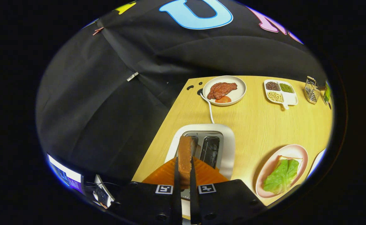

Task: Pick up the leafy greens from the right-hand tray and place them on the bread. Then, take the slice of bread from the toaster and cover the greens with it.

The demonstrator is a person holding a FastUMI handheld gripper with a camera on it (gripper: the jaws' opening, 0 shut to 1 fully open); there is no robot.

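The claw [184, 175] is clamped on a slice of bread [185, 157], seen edge-on: a tall, thin slab with a brown crust, standing upright between the two fingers, both of which press against its flat sides. It is held just above the toaster [229, 140], a white, rounded-cornered box with two dark metal-lined slots in its top; the slice sits over the slot nearer the wall. A white cord [208, 107] runs from the toaster's far end across the pale, wood-grain table [258, 125] to a round hole near the table's far edge.

To the right of the fingers, near the table's near edge, is a pink round plate [290, 151] carrying another slice of bread [295, 159] with a crinkled green lettuce leaf [281, 176] lying on top of it, covering most of it. That plate is well apart from the held slice.

Beyond the toaster sits a cream round plate [237, 84] with a reddish-brown slab of meat [222, 89] and a tomato slice [223, 99]. Farther right is a white divided dish [290, 99] of dark, green and pale beans, then a small wire rack [312, 90].
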